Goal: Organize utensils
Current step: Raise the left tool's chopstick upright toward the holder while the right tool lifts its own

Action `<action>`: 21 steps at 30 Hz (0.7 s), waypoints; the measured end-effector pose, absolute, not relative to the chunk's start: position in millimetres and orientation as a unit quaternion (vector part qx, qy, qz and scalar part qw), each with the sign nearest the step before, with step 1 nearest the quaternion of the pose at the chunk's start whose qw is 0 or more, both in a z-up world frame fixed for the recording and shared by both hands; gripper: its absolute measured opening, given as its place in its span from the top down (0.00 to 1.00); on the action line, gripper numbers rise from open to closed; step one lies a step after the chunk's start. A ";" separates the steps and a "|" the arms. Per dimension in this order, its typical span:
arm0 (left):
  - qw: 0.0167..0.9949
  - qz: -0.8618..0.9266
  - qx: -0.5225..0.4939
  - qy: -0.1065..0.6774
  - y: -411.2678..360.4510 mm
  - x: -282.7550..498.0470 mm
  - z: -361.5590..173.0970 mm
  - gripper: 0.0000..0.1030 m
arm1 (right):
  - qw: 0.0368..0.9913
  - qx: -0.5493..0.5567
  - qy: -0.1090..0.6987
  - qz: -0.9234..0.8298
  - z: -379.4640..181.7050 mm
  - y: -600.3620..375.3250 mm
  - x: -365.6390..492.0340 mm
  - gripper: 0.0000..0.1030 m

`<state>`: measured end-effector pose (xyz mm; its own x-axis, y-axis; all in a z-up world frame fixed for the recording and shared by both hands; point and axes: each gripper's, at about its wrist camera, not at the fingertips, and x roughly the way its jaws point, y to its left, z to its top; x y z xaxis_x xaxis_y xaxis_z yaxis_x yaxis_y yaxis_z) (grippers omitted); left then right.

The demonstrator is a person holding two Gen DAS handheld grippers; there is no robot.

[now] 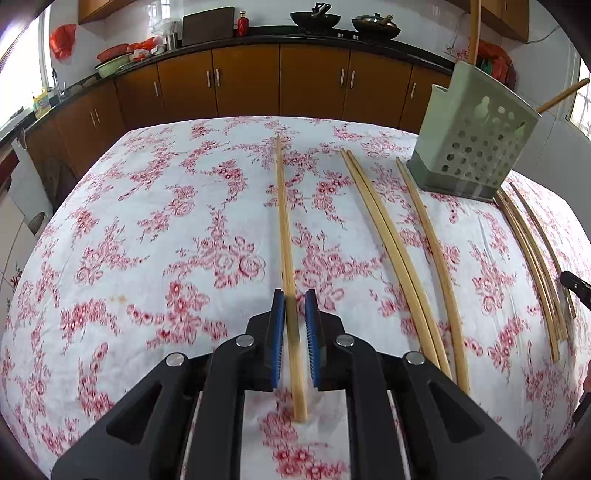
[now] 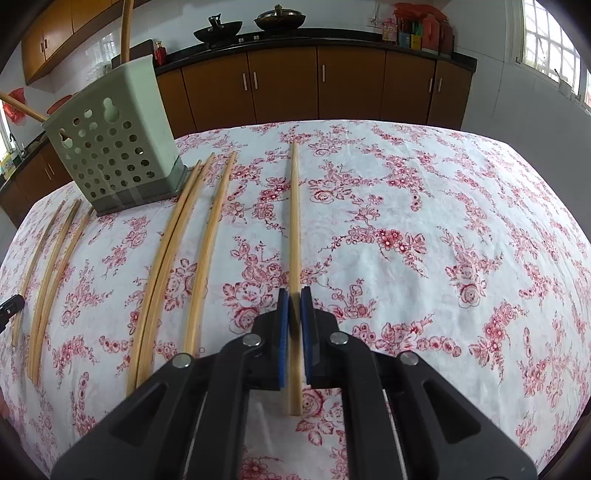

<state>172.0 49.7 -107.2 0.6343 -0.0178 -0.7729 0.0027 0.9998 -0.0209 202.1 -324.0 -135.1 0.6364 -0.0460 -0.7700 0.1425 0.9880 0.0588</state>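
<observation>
A light wooden chopstick (image 1: 282, 206) lies lengthwise on the floral tablecloth (image 1: 166, 221). My left gripper (image 1: 294, 295) straddles its near end, open, with a thin gap between the blue pads and the wood. In the right wrist view my right gripper (image 2: 294, 293) is shut on the near part of another chopstick (image 2: 294, 214), which points away over the cloth. The pale green perforated utensil holder (image 1: 476, 147) (image 2: 114, 147) stands upright at the far side, between the two grippers, with chopsticks (image 2: 127, 29) sticking out of it.
More chopsticks lie side by side on the cloth: a pair (image 1: 388, 240) (image 2: 173, 251), a single one (image 1: 432, 251) (image 2: 210, 251), and several (image 1: 532, 258) (image 2: 55, 266) below the holder. Brown cabinets (image 1: 280, 81) and a counter with woks (image 1: 314, 18) run behind the table.
</observation>
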 end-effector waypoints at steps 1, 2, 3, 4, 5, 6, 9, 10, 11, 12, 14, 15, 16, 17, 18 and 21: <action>0.904 -0.005 -0.006 0.428 48.9 169.9 -107.0 0.89 | 0.902 0.058 0.424 -0.052 -134.8 -324.6 201.0 0.92; 0.904 -0.003 -0.003 0.428 48.7 169.1 -106.9 0.92 | 0.902 0.062 0.425 -0.053 -134.0 -325.4 200.3 0.92; 0.903 0.000 0.003 0.429 48.0 167.6 -106.8 0.92 | 0.902 0.067 0.423 -0.053 -132.0 -326.8 198.7 0.92; 0.902 -0.001 0.005 0.431 48.4 167.1 -106.2 0.93 | 0.904 0.068 0.419 -0.054 -129.6 -327.5 196.1 0.92; 0.902 -0.002 0.003 0.433 49.8 166.5 -104.6 0.93 | 0.907 0.071 0.412 -0.054 -124.3 -328.4 193.4 0.92; 0.903 -0.001 0.001 0.431 51.2 165.9 -101.9 0.93 | 0.911 0.073 0.404 -0.052 -117.5 -329.5 190.7 0.93; 0.912 0.000 -0.010 0.409 58.0 162.7 -82.4 0.93 | 0.920 0.075 0.381 -0.051 -99.1 -333.0 185.8 0.92; 0.916 0.001 -0.013 0.401 59.9 161.7 -75.5 0.93 | 0.924 0.076 0.371 -0.051 -90.7 -334.4 184.1 0.92; 0.920 0.001 -0.016 0.391 62.1 160.8 -66.5 0.93 | 0.927 0.078 0.362 -0.051 -82.7 -336.0 182.7 0.93; 0.923 0.002 -0.017 0.384 62.6 160.9 -59.8 0.93 | 0.930 0.079 0.354 -0.051 -75.5 -337.7 181.6 0.93; 0.929 0.003 -0.022 0.369 65.4 160.2 -46.1 0.93 | 0.935 0.082 0.340 -0.052 -64.6 -340.1 179.4 0.93; 0.933 0.003 -0.027 0.360 67.1 159.9 -37.5 0.93 | 0.938 0.085 0.332 -0.052 -58.6 -341.7 178.5 0.93; 0.935 0.003 -0.031 0.352 67.8 160.7 -31.0 0.93 | 0.940 0.087 0.327 -0.052 -53.8 -343.5 176.4 0.93; 0.938 0.004 -0.036 0.345 69.2 161.0 -24.7 0.93 | 0.942 0.089 0.320 -0.052 -48.7 -344.8 175.4 0.93; 0.941 0.004 -0.045 0.334 72.0 161.1 -15.0 0.93 | 0.945 0.093 0.311 -0.052 -42.1 -346.4 174.4 0.93; 0.948 0.005 -0.064 0.312 78.1 162.3 4.2 0.93 | 0.950 0.097 0.292 -0.053 -27.9 -350.1 171.5 0.93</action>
<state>162.3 78.1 4.2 0.8052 -0.0310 -0.5922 -0.0495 0.9916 -0.1192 171.5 -350.1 -27.9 0.8233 -0.0442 -0.5659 0.1575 0.9756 0.1530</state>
